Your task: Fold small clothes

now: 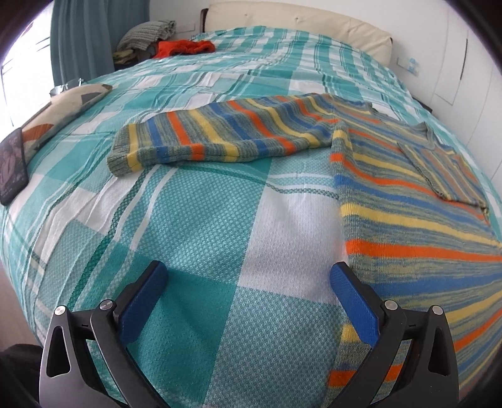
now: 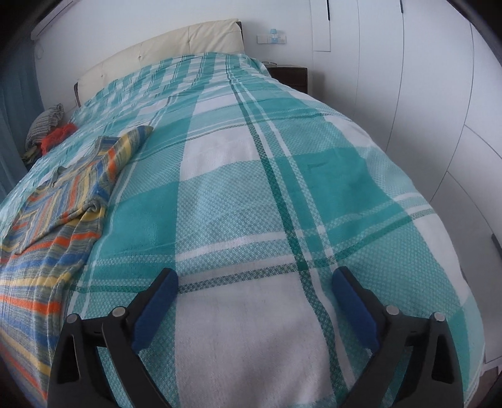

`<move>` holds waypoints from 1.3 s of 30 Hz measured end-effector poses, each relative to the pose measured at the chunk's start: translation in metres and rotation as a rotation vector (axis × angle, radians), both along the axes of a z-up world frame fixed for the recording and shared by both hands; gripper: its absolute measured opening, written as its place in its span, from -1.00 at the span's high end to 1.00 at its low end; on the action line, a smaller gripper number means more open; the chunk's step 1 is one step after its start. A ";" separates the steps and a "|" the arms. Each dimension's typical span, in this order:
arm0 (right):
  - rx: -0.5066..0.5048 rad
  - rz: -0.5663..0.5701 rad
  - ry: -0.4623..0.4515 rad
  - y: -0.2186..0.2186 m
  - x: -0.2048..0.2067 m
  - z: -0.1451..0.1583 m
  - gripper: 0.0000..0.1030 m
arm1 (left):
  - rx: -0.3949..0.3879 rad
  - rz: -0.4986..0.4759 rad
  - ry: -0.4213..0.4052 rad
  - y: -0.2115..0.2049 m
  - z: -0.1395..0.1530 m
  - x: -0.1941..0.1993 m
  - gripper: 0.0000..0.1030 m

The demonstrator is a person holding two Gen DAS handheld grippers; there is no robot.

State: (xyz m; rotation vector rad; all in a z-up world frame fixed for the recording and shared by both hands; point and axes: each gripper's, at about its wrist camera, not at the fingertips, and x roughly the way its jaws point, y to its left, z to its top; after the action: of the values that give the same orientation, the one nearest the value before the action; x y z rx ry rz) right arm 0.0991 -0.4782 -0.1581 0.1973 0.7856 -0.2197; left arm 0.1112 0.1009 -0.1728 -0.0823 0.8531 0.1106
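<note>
A striped knit sweater in blue, orange, yellow and grey lies flat on the bed. Its left sleeve stretches out to the left. Its other sleeve is folded over the chest. My left gripper is open and empty above the bedspread, just left of the sweater's lower body. In the right wrist view the sweater lies at the left. My right gripper is open and empty over bare bedspread, to the right of the sweater.
The bed has a teal and white plaid bedspread. A patterned cushion and a dark flat item lie at the left edge. An orange garment and grey folded cloth sit near the cream headboard. White wardrobe doors stand on the right.
</note>
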 end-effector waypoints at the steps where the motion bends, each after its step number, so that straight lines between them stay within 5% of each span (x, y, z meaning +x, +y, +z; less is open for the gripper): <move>1: -0.002 0.001 -0.001 0.001 0.000 -0.001 -0.93 | 0.002 0.001 0.002 0.000 0.000 0.000 -0.99; 39: -0.059 -0.003 0.021 0.009 0.003 -0.003 -0.97 | 0.049 0.000 0.013 -0.006 -0.006 0.000 -0.99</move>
State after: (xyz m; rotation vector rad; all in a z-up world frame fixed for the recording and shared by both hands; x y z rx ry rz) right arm 0.1021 -0.4694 -0.1613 0.1403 0.7990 -0.2478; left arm 0.1115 0.0953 -0.1785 -0.0353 0.8628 0.1320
